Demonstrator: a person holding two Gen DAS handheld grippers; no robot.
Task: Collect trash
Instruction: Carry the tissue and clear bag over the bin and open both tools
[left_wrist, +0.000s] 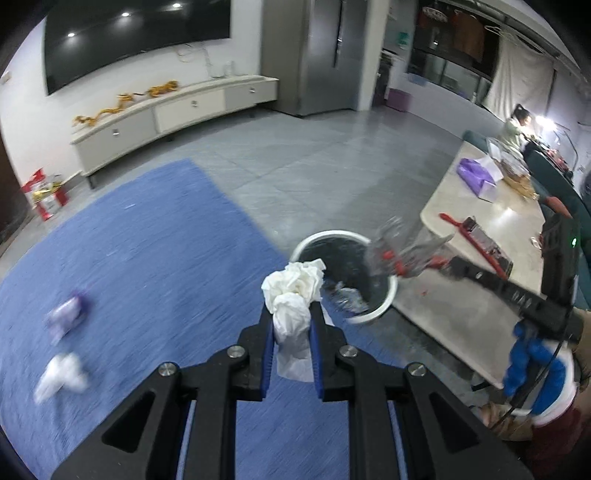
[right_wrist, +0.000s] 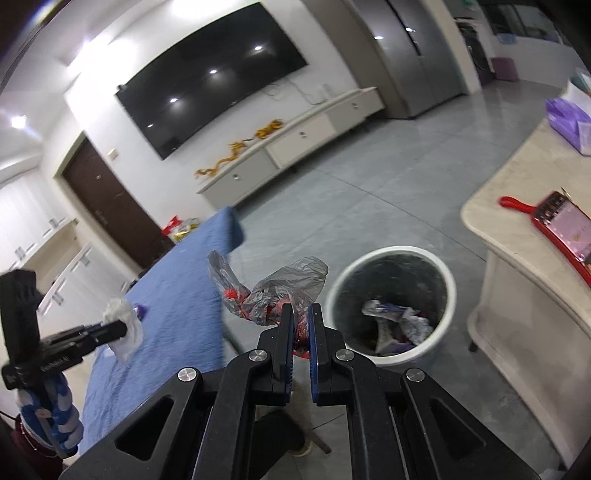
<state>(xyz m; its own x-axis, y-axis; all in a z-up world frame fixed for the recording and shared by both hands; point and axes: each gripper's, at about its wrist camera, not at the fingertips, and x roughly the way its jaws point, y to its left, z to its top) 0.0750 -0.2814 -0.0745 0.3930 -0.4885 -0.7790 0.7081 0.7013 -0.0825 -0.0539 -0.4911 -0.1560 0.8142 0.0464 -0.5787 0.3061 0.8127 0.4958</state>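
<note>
My left gripper (left_wrist: 291, 314) is shut on a crumpled white tissue (left_wrist: 293, 291) and holds it above the blue rug, just left of the white trash bin (left_wrist: 373, 314). My right gripper (right_wrist: 301, 314) is shut on a crumpled clear plastic bag with red print (right_wrist: 273, 291), held left of the bin (right_wrist: 439, 321); in the left wrist view the bag (left_wrist: 402, 247) hangs over the bin's far right rim. The bin holds crumpled wrappers (right_wrist: 399, 321). A white tissue (left_wrist: 61, 376) and a purple wrapper (left_wrist: 70, 314) lie on the rug, blurred.
A beige table (left_wrist: 480, 258) stands right of the bin, with a red-edged phone (right_wrist: 569, 229) and a purple tissue pack (left_wrist: 476, 177). The blue rug (left_wrist: 147, 258) covers the left floor. A TV cabinet (left_wrist: 166, 114) lines the far wall. A person (left_wrist: 517, 125) sits far right.
</note>
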